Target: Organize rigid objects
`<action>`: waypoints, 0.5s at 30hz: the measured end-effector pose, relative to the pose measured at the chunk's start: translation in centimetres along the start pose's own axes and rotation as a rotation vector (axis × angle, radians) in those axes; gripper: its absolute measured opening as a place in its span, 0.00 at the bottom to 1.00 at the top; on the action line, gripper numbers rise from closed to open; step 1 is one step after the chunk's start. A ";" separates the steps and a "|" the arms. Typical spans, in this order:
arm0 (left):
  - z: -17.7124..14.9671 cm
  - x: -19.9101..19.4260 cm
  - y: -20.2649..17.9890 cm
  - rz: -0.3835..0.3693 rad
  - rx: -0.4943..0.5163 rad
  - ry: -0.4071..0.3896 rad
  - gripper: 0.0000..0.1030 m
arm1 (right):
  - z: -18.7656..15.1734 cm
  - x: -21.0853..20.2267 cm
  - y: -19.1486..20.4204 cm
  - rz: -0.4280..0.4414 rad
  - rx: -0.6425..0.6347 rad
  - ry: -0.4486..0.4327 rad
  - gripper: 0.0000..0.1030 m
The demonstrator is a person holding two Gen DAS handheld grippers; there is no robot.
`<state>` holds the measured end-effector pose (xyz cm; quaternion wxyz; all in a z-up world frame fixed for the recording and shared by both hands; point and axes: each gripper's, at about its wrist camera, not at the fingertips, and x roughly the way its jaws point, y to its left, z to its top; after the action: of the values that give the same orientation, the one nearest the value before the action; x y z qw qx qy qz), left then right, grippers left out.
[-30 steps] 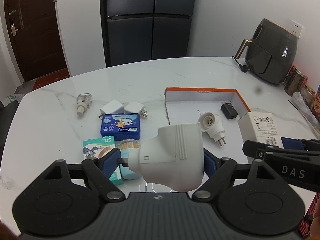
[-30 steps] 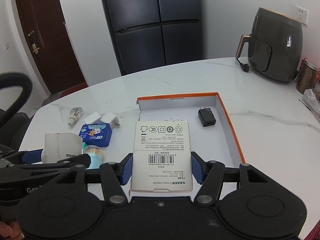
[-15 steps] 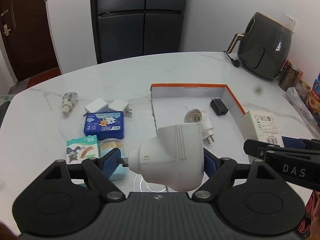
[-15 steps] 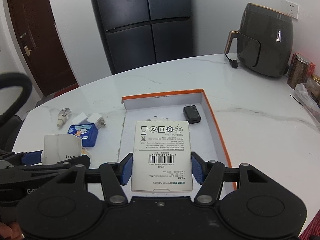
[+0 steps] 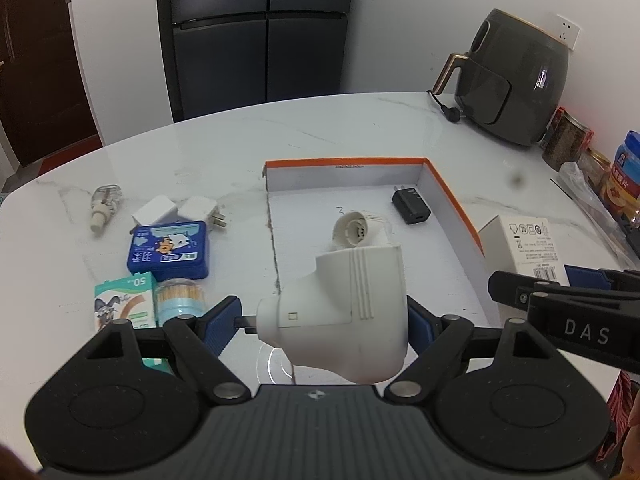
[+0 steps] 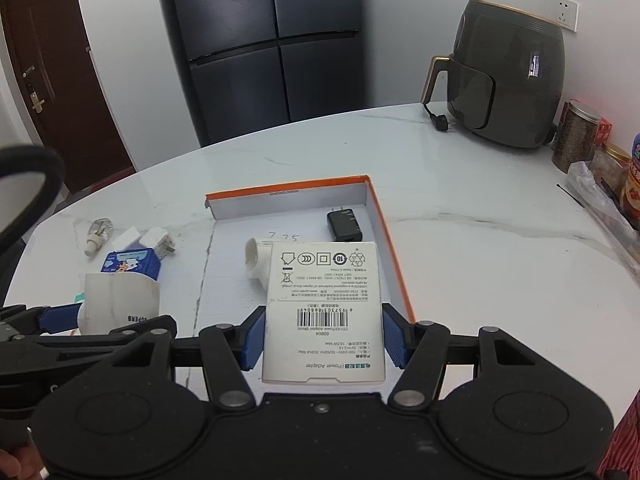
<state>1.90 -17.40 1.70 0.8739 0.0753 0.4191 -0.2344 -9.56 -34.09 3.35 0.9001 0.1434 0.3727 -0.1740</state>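
Note:
My left gripper (image 5: pixel 320 320) is shut on a large white plug adapter (image 5: pixel 344 312), held above the near edge of the orange-rimmed white tray (image 5: pixel 448 200). My right gripper (image 6: pixel 324 338) is shut on a white power adapter box (image 6: pixel 324 300), held over the tray (image 6: pixel 388 240). In the tray lie a black charger (image 5: pixel 411 211) and a white lamp socket (image 5: pixel 356 232). The black charger (image 6: pixel 345 225) and the socket (image 6: pixel 258 260) also show in the right wrist view. The box (image 5: pixel 528 244) shows at the right of the left wrist view.
Left of the tray on the marble table (image 5: pixel 200 152) lie a blue tin (image 5: pixel 170 250), two white chargers (image 5: pixel 176 212), a small bottle (image 5: pixel 102 208), a cotton swab tub (image 5: pixel 180 300) and a green box (image 5: pixel 124 300). An air fryer (image 5: pixel 516 80) and jars (image 5: pixel 568 144) stand at the back right.
Both grippers have pulled back and risen a little with their loads; the tray and table objects look farther away. The grips are unchanged.

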 end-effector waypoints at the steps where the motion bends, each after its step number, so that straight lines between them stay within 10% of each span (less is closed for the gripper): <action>1: 0.0 0.1 -0.1 -0.001 0.000 0.002 0.83 | 0.1 0.1 -0.2 -0.002 -0.001 0.000 0.69; 15: 0.7 2.0 -1.6 -0.009 -0.005 0.027 0.83 | 1.1 1.6 -1.7 -0.013 -0.017 0.007 0.69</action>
<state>2.70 -19.73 0.70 0.8675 0.0743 0.4316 -0.2360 -8.52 -36.43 2.74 0.8989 0.1337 0.3782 -0.1763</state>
